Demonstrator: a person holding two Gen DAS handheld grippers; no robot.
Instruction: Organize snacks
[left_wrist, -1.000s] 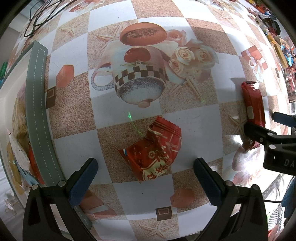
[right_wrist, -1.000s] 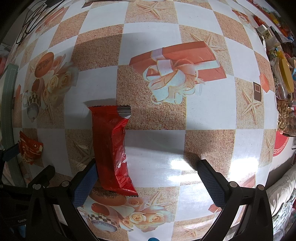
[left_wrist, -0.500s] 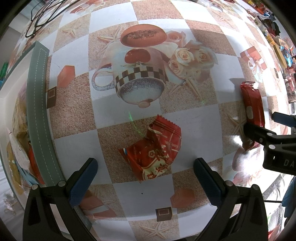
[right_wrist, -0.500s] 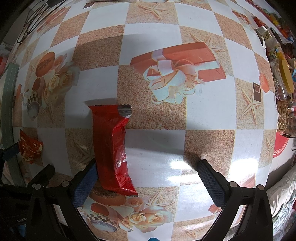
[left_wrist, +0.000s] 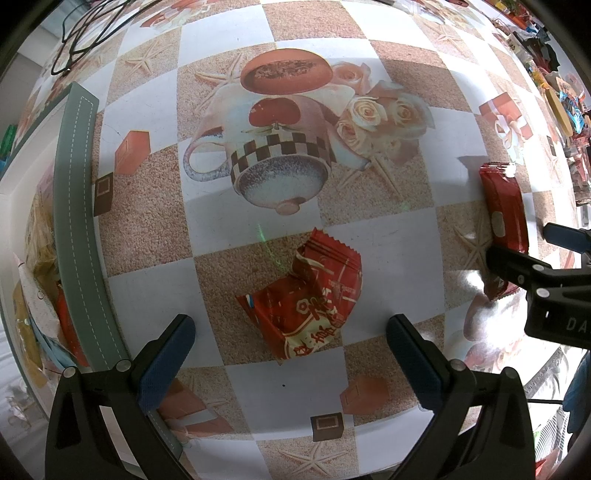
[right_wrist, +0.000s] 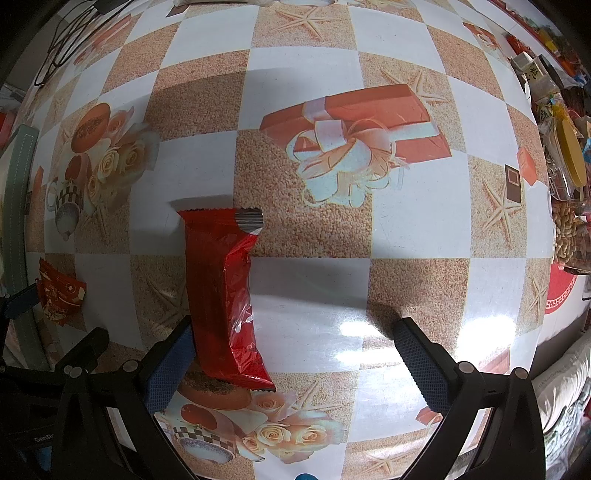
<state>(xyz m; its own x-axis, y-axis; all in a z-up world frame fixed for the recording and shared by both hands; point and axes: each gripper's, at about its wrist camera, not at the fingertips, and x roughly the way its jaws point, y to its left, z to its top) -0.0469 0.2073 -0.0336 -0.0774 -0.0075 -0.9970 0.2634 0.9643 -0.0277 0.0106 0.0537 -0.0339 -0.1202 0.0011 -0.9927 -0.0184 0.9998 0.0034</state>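
The crumpled red snack bag (left_wrist: 306, 299) lies on the bench (left_wrist: 399, 251), right between the wide-open, empty jaws of the left gripper (left_wrist: 290, 354). The long red snack bar (right_wrist: 225, 295) points straight away from the right gripper (right_wrist: 295, 363), beside its left finger; those jaws are wide open and empty too

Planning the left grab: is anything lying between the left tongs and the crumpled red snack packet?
No. In the left wrist view, only bare printed tablecloth lies between the open left tongs and the crumpled red snack packet.
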